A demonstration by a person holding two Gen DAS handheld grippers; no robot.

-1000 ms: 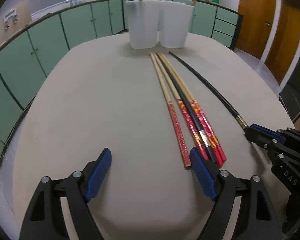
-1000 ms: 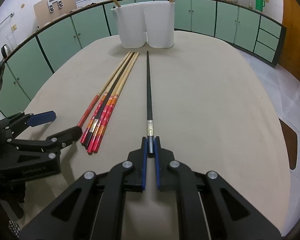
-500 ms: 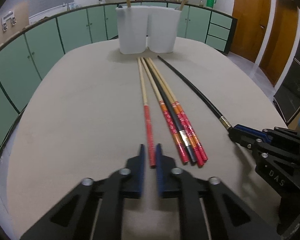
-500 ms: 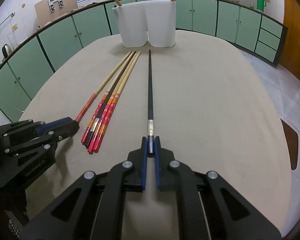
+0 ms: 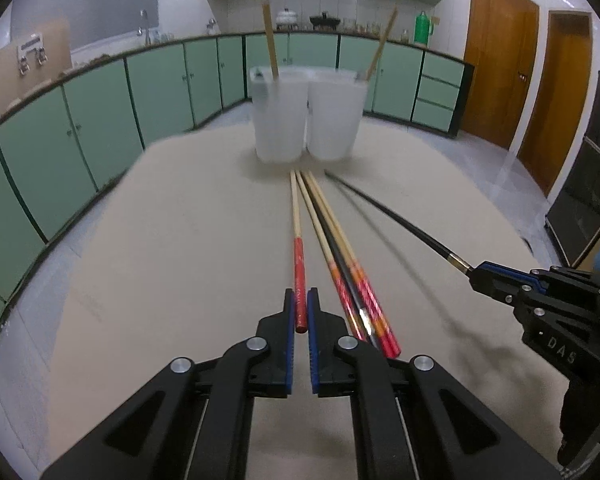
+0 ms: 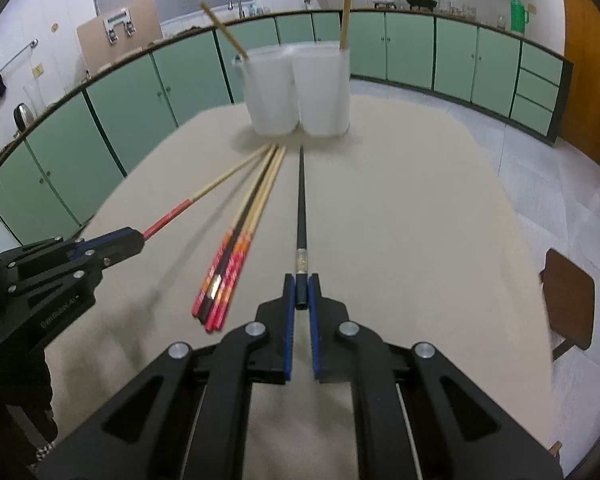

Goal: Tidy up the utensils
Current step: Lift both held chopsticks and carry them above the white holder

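Note:
My left gripper (image 5: 300, 300) is shut on the red end of a red-handled wooden chopstick (image 5: 297, 232) and holds it lifted, tip toward two white cups (image 5: 306, 120). My right gripper (image 6: 301, 286) is shut on the end of a black chopstick (image 6: 301, 200), also lifted and pointing at the cups (image 6: 298, 92). Several red-handled chopsticks and a black one (image 5: 340, 248) lie bundled on the beige table (image 5: 160, 240) between the grippers; they also show in the right wrist view (image 6: 240, 240). Each cup holds one upright wooden chopstick.
The table's rounded edges fall away left and right. Green cabinets (image 5: 100, 112) ring the room, wooden doors (image 5: 500, 60) stand at the right. A brown chair seat (image 6: 568, 296) sits by the table's right side.
My left gripper moved right over the leftmost chopstick, shut on its red end and lifted it. The right gripper raised the black chopstick off the table.

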